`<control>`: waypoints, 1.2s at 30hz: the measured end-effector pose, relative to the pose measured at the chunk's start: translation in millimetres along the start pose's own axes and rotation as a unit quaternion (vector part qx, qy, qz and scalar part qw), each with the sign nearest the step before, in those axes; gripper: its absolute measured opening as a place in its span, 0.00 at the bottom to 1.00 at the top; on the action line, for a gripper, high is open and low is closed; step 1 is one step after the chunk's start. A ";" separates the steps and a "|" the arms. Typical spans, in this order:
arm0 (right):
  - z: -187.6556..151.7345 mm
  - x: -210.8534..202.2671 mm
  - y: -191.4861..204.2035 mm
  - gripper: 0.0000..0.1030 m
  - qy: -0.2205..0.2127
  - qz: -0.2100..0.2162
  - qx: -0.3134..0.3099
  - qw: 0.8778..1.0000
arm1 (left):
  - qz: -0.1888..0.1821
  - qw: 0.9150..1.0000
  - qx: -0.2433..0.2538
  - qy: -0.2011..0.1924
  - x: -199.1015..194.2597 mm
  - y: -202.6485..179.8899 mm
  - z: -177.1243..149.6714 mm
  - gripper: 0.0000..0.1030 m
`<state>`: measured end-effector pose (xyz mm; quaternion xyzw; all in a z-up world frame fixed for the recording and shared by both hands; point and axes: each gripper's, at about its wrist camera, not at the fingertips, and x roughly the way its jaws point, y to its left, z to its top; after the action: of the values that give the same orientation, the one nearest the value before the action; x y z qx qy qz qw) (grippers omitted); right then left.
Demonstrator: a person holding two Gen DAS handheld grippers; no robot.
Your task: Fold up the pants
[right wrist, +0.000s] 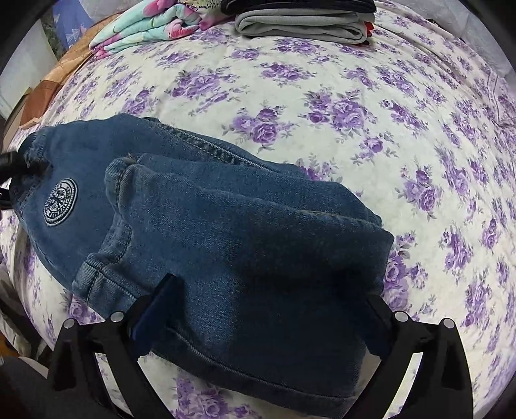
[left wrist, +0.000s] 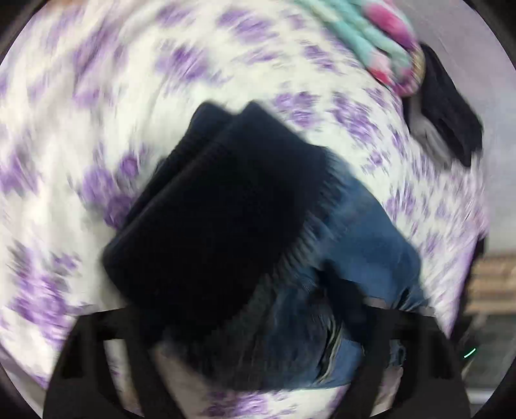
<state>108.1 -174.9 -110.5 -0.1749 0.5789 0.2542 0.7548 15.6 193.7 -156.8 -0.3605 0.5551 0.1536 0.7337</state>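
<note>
Right gripper is sitting with its jaws spread wide, one finger on each side of the folded jeans, and the denim is lying between them on the purple-flowered bedspread. Can't really tell if the fingers are touching the fabric or just flanking it.

Left view is badly motion-blurred. The left gripper is looking spread too, with the denim and a dark ribbed band bunching in front of it, but I can't tell if it's actually pinching anything.

There's a round embroidered patch on the jeans, lettering too small to read. Folded clothes are stacking up at the far edge.
</note>
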 end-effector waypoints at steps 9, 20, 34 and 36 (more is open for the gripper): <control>1.9 -17.1 -61.3 0.97 -0.005 0.199 0.183 0.963 | 0.029 0.925 0.354 -0.136 -114.5 -182.5 -74.4 0.46; -20.1 -33.2 -118.5 0.94 -0.032 0.308 0.306 0.900 | -0.134 0.874 0.467 -0.022 -68.0 -274.6 -114.7 0.77; 23.7 -10.5 -73.7 0.96 0.000 0.374 0.286 0.882 | 0.045 0.961 0.274 -0.023 -7.2 -183.4 -42.9 0.86; 31.7 2.3 -60.8 0.96 0.017 0.373 0.280 0.884 | 0.047 0.960 0.275 -0.012 13.2 -184.5 -49.6 0.87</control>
<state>169.1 -205.9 -106.1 0.2685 0.6611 0.3408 0.6121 100.5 28.9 -109.0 -0.1160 0.5836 0.0334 0.8030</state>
